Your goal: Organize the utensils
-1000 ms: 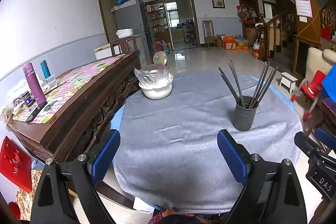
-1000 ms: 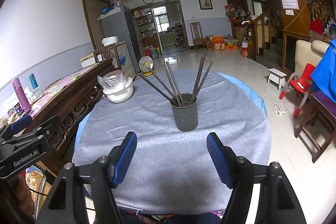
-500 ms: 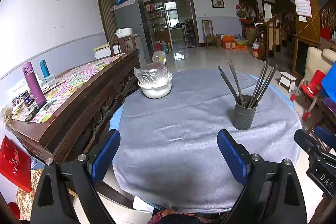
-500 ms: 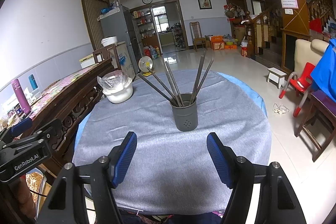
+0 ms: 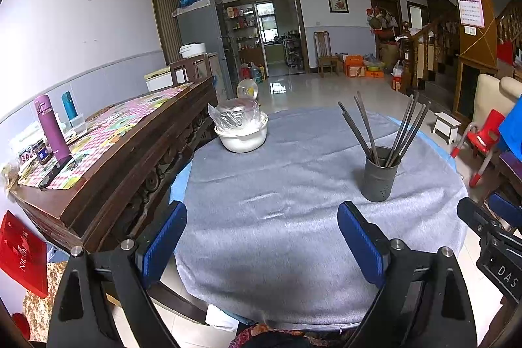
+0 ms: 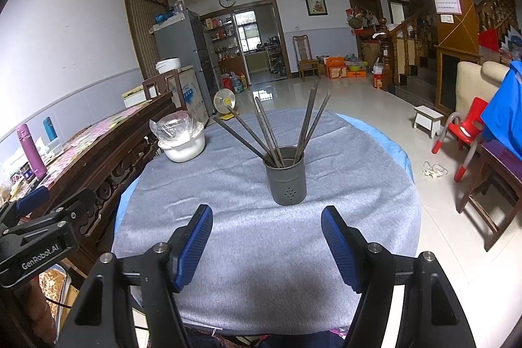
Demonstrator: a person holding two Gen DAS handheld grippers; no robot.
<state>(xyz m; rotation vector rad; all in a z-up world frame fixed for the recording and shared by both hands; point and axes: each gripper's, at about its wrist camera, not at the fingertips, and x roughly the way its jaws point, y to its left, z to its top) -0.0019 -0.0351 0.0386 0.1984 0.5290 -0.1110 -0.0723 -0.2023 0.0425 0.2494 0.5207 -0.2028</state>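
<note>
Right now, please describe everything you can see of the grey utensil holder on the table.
The utensil holder is a dark grey, matte cylinder, perhaps metal, with a cluster of small holes low on its front. It stands upright on the grey tablecloth, apart from the white bowl. Several long dark chopsticks lean out of its open top, fanned apart. Neither gripper touches it.

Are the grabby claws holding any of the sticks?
No. The left gripper and right gripper are both open and empty; the chopsticks stand in the holder.

Matt grey cloth [image 6: 248,237] covers the table, bearing a matt metal holder [image 6: 287,181] beside a glossy wooden sideboard [image 5: 124,152].
</note>
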